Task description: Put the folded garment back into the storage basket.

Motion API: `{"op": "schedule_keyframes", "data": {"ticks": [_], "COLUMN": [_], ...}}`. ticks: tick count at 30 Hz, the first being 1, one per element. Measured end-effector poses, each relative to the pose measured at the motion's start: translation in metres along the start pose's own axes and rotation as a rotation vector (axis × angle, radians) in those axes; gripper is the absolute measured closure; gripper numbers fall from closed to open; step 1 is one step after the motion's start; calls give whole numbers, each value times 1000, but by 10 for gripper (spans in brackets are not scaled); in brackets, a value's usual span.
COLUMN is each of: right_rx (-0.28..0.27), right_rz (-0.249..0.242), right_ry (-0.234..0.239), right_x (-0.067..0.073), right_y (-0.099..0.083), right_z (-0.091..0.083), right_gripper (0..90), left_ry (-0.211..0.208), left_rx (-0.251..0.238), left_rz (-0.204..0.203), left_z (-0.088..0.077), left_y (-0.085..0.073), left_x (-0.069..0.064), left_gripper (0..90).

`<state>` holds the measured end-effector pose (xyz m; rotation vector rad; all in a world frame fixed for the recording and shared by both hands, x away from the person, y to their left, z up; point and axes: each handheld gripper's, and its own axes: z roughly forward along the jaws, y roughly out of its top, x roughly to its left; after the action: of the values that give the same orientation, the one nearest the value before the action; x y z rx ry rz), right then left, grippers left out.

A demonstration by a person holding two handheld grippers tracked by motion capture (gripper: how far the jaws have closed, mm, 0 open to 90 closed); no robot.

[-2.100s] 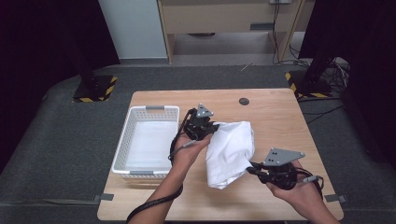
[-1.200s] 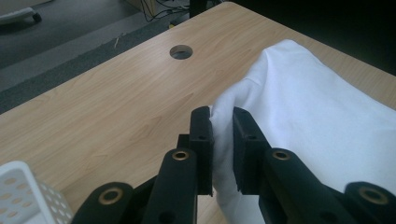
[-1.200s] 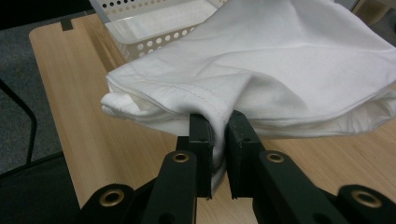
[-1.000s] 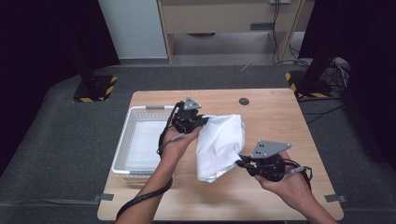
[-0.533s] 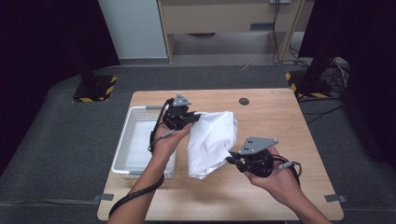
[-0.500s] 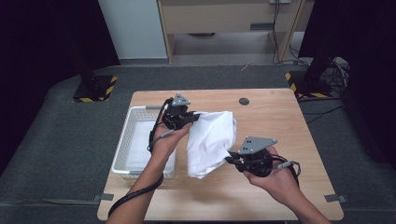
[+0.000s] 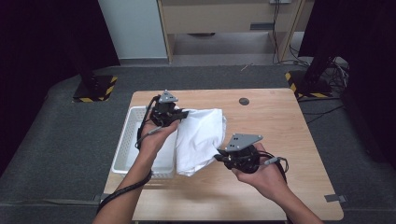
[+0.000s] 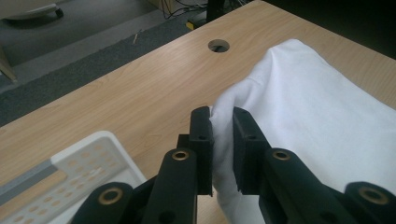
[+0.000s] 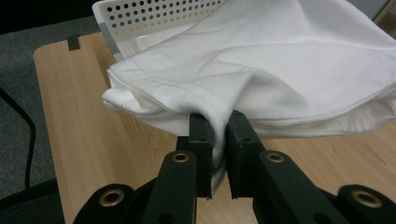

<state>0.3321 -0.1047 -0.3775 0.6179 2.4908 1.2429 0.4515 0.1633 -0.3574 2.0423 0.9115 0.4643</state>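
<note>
The folded white cloth is hanging between both tongs, just over the table beside the white basket. The left gripper and right gripper are each pinching an edge tightly, likely keeping the folds together for carrying it into the basket.

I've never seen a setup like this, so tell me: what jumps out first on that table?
The white cloth stands out: a folded bundle held up between two hand-held grippers over the middle of the wooden table. The left gripper pinches its far corner, the right gripper clamps its near hem. Just left of the cloth sits a white perforated basket, partly under the cloth's edge.
</note>
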Motion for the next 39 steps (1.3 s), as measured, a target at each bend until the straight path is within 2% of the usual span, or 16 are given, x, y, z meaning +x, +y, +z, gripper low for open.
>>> {"op": "schedule_keyframes", "data": {"ticks": [9,25,29,39], "right_rx": [-6,6,9,11], "right_rz": [-4,-25,-27,-31], "right_ry": [9,16,23,34], "right_x": [0,2,4,9], "right_y": [13,33,38,49], "right_z": [15,41,49,69], "right_gripper": [821,821,821,821], "left_ry": [24,46,48,68], "left_rx": [7,1,-15,-5], "left_rz": [-14,-20,-28,-37], "left_z": [-6,-14,-14,-20], "left_y": [-4,-9,-11,-20], "left_x": [19,42,47,64], "left_gripper": [798,798,798,798]}}
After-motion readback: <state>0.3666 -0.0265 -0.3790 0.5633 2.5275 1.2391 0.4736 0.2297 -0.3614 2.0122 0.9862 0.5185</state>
